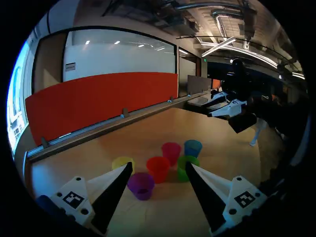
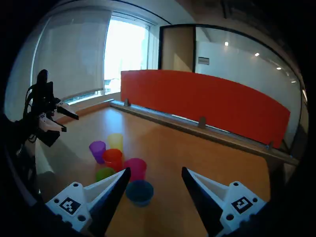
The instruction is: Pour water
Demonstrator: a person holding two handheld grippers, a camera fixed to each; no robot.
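Left gripper view: left tongs (image 1: 158, 166) spread wide, pinching nothing. Six cups stand upright in a tight cluster on the desk (image 1: 229, 158), lower centre of frame, beyond the tips.
- purple cup (image 1: 141, 185) nearest, in the gap between the two fingers
- red cup (image 1: 158, 168) just behind it
- yellow cup (image 1: 121, 161) at the left, partly hidden by the left finger's tip
- green cup (image 1: 185, 166) at the right, its edge cut by the right finger's tip
- pink cup (image 1: 171, 152) and blue cup (image 1: 192, 147) at the back, side by side

Whether any cup holds water cannot be told.

Right tongs (image 1: 227, 103) hang at the upper right, above the desk and well apart from the cups, fingers spread, holding nothing.

An orange partition (image 1: 102, 100) runs along the desk's far edge above a metal rail (image 1: 118, 120). A glass wall (image 1: 118, 55) stands behind it.

Right gripper view: same cluster at lower left, the blue one nearest and between the fingers. The left finger's tip overlaps the pink and green ones. A bright window (image 2: 126, 55) sits at upper left.
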